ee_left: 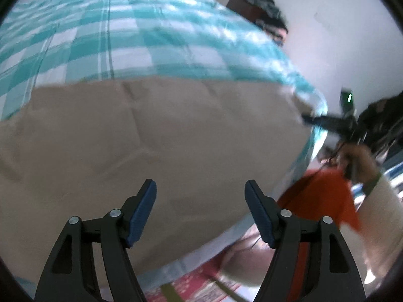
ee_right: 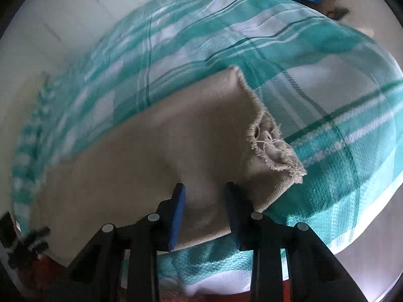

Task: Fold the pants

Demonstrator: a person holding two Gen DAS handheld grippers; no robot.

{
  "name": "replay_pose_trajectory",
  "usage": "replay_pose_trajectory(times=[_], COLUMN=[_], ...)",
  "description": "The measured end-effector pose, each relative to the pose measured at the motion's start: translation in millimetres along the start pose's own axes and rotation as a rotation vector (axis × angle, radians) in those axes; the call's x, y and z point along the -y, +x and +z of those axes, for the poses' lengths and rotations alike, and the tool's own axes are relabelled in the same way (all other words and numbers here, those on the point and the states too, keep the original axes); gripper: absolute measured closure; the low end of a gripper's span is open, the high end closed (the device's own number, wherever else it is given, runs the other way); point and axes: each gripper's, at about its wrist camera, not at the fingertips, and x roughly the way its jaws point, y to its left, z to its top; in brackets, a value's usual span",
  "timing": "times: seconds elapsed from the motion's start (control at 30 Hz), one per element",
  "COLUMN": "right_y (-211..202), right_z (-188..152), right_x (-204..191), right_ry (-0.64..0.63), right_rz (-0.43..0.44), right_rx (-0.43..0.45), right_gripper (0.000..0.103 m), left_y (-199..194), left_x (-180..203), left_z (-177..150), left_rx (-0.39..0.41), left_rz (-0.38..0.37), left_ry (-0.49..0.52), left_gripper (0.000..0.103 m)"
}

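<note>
Beige pants (ee_left: 151,138) lie spread flat on a teal and white checked bedsheet (ee_left: 126,37). My left gripper (ee_left: 200,188) hovers open just above the near part of the pants, with nothing between its blue pads. In the right wrist view, one leg end of the pants (ee_right: 151,151) shows a frayed hem (ee_right: 272,146). My right gripper (ee_right: 204,191) has its jaws narrowed on a pucker of that leg's near edge, just beside the hem. The left wrist view shows the right gripper (ee_left: 309,119) blurred at the pants' far right end.
The bed's edge runs down the right of the left wrist view, where a person in orange clothing (ee_left: 327,196) stands with a hand (ee_left: 357,158) on the right gripper. A red patterned mat (ee_left: 201,284) covers the floor below. White wall (ee_left: 327,25) lies behind. The bedsheet (ee_right: 327,100) extends beyond the hem.
</note>
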Motion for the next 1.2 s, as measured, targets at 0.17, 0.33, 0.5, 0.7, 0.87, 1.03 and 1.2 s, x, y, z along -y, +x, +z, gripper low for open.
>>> replay_pose_trajectory(times=[0.17, 0.33, 0.5, 0.7, 0.87, 1.03, 1.2], right_y=[3.3, -9.8, -23.3, -76.3, -66.3, -44.1, -27.6], right_z=[-0.1, 2.3, -0.5, -33.1, -37.4, -18.8, 1.0], right_x=[4.6, 16.9, 16.1, 35.8, 71.4, 69.2, 60.0], right_ry=[0.032, 0.077, 0.105, 0.324, 0.526, 0.502, 0.452], right_rz=[0.039, 0.081, 0.104, 0.255, 0.402, 0.369, 0.304], right_rx=[0.01, 0.021, 0.086, 0.264, 0.226, 0.126, 0.099], right_gripper=[0.07, 0.07, 0.07, 0.057, 0.057, 0.057, 0.058], left_y=[20.5, 78.0, 89.4, 90.9, 93.4, 91.7, 93.0], left_x=[21.2, 62.6, 87.7, 76.0, 77.9, 75.2, 74.7], left_z=[46.0, 42.5, -1.8, 8.1, 5.3, 4.9, 3.6], left_rx=[0.041, -0.095, -0.095, -0.112, -0.099, -0.093, -0.088], left_rz=[0.024, 0.066, 0.135, 0.08, 0.086, 0.071, 0.07], left_ry=[0.071, 0.218, 0.345, 0.247, 0.261, 0.252, 0.249], left_gripper=[0.026, 0.026, 0.022, 0.02, 0.018, 0.018, 0.017])
